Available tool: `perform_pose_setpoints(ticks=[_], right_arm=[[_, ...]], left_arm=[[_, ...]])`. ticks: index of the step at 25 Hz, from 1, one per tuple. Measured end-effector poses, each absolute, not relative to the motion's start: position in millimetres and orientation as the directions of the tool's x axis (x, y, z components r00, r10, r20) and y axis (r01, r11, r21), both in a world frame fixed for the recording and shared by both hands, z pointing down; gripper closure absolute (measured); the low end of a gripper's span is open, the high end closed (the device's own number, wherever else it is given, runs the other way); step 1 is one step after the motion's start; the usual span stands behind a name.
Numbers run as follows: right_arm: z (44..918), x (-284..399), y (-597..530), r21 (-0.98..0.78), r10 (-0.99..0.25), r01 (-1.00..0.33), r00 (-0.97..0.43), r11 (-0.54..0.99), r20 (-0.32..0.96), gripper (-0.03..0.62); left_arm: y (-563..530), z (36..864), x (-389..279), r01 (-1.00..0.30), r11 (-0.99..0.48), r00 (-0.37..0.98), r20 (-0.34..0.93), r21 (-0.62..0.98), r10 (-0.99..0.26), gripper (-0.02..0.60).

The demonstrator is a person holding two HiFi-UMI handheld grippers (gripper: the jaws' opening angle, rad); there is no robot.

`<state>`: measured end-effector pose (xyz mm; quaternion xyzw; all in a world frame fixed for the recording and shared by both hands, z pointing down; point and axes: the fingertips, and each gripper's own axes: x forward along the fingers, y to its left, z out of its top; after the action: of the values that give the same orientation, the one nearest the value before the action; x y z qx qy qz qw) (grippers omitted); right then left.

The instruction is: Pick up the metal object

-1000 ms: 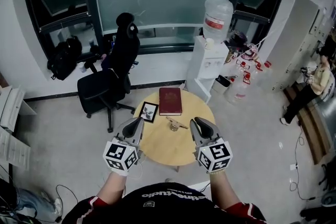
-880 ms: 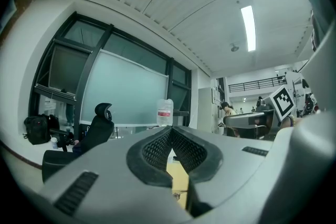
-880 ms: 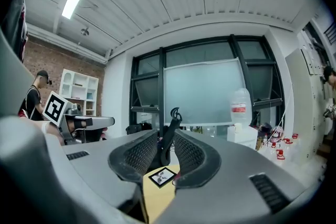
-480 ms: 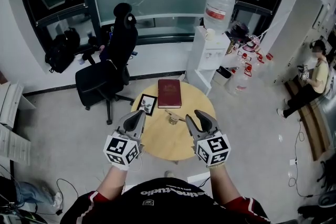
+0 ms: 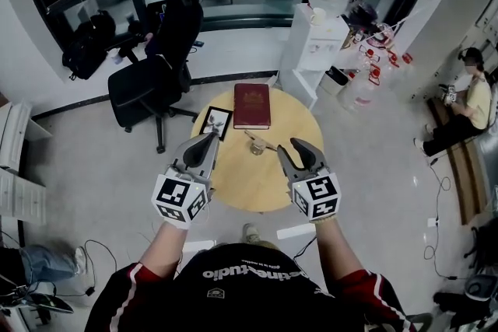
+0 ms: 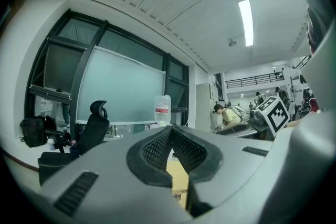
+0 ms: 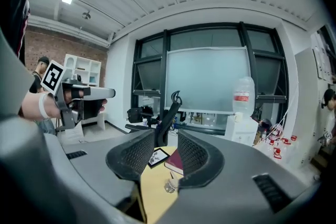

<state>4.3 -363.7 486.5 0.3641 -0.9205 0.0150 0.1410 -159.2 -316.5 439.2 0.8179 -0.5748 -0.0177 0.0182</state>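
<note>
A small metal object (image 5: 257,144) with a thin bar lies on the round wooden table (image 5: 257,186), in front of a red book (image 5: 251,106) and beside a framed photo (image 5: 216,121). My right gripper (image 5: 298,153) hovers above the table's right part, just right of the object, its jaws open with nothing between them. In the right gripper view the metal object (image 7: 169,185) shows low in the gap between the jaws, well ahead of them. My left gripper (image 5: 209,138) hangs over the table's left part, shut and empty; its fingertips (image 6: 170,128) meet.
A black office chair (image 5: 159,74) stands left behind the table, a water dispenser (image 5: 319,35) right behind it, with bottles (image 5: 366,85) on the floor. A black bag (image 5: 85,50) lies by the window. A person (image 5: 467,105) sits far right. Cables trail on the floor.
The right gripper's jaws have gone from nearly shut to open. Both grippers and the view have shifted forward, so the table sits closer under them.
</note>
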Motion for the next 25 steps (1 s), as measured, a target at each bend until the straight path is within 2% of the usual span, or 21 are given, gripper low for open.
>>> perform_pose_setpoints(ticks=[15, 25], right_arm=[[589, -5, -390, 0.145, -0.579, -0.577, -0.703, 0.804, 0.413, 0.444], [662, -9, -413, 0.092, -0.501, -0.525, -0.726, 0.846, 0.471, 0.444]], left_arm=[[-340, 473, -143, -0.948, -0.315, 0.317, 0.045, 0.042, -0.947, 0.565], [-358, 502, -138, -0.961, -0.274, 0.278, 0.097, 0.046, -0.956, 0.565]])
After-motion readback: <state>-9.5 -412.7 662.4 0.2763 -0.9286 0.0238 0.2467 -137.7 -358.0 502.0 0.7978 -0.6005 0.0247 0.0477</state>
